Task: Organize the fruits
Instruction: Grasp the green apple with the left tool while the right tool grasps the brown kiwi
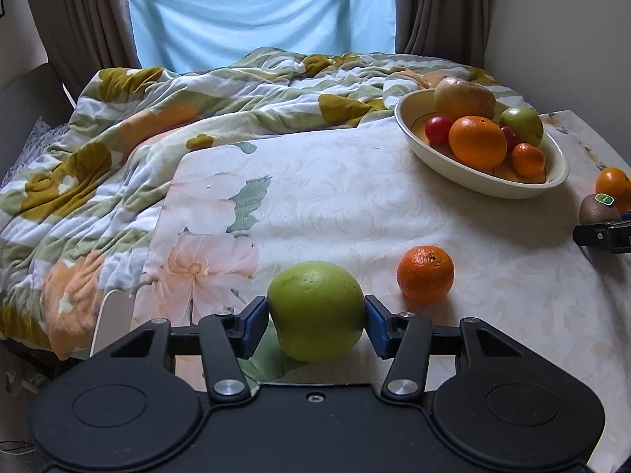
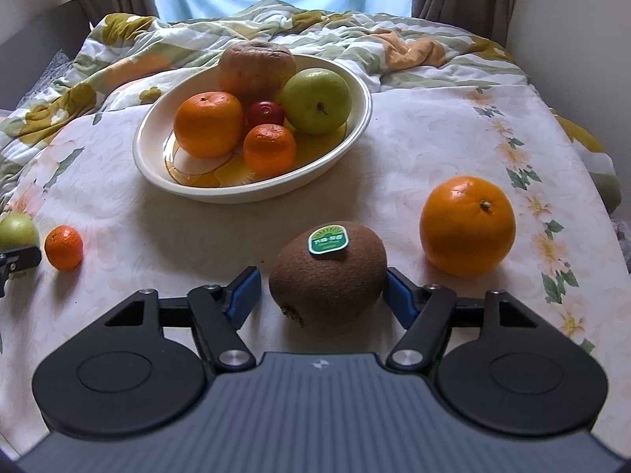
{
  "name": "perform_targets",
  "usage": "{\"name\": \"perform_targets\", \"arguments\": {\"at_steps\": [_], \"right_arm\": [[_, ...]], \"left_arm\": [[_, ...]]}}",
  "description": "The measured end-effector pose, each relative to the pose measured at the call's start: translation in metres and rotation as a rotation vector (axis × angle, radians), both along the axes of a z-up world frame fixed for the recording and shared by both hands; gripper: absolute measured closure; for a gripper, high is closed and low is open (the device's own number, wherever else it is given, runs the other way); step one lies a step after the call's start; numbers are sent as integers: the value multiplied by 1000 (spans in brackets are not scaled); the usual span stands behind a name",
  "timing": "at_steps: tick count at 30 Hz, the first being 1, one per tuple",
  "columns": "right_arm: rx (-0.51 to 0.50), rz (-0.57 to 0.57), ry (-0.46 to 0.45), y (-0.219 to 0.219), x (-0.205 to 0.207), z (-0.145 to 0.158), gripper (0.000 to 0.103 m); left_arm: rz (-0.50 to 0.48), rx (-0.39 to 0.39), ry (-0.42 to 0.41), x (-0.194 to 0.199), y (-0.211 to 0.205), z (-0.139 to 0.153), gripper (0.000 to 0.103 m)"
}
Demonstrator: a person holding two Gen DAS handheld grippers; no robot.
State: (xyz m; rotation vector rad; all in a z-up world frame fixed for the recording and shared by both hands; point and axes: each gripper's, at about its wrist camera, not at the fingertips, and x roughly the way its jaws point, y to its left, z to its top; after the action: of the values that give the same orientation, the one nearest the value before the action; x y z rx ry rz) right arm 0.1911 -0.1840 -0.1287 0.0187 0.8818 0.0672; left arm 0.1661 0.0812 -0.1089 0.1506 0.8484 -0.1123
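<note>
My left gripper (image 1: 317,317) is shut on a green apple (image 1: 317,311), both blue pads touching its sides, low over the table. A small mandarin (image 1: 425,274) lies just right of it. My right gripper (image 2: 321,293) is open around a brown kiwi (image 2: 327,278) with a green sticker; the right pad touches it, the left pad stands apart. A large orange (image 2: 467,225) sits to its right. The cream oval bowl (image 2: 157,165) holds several fruits: an orange, a mandarin, a green apple, a brownish apple and small red fruits. The bowl (image 1: 406,118) shows at upper right in the left wrist view.
The table has a pale floral cloth (image 1: 335,205). A rumpled floral quilt (image 1: 138,126) lies on the bed behind and to the left. A blue curtain (image 1: 260,8) hangs behind. Walls close in on the right side.
</note>
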Motion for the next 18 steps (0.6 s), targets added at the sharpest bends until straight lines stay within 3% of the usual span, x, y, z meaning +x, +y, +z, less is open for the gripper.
{"name": "perform_targets", "arguments": {"at_steps": [1, 18], "right_arm": [[-7, -2, -2, 0, 0, 0, 28], [-19, 29, -34, 11, -19, 26, 29]], "left_arm": [[0, -2, -1, -1, 0, 0, 46], [3, -32, -74, -30, 0, 40, 47]]}}
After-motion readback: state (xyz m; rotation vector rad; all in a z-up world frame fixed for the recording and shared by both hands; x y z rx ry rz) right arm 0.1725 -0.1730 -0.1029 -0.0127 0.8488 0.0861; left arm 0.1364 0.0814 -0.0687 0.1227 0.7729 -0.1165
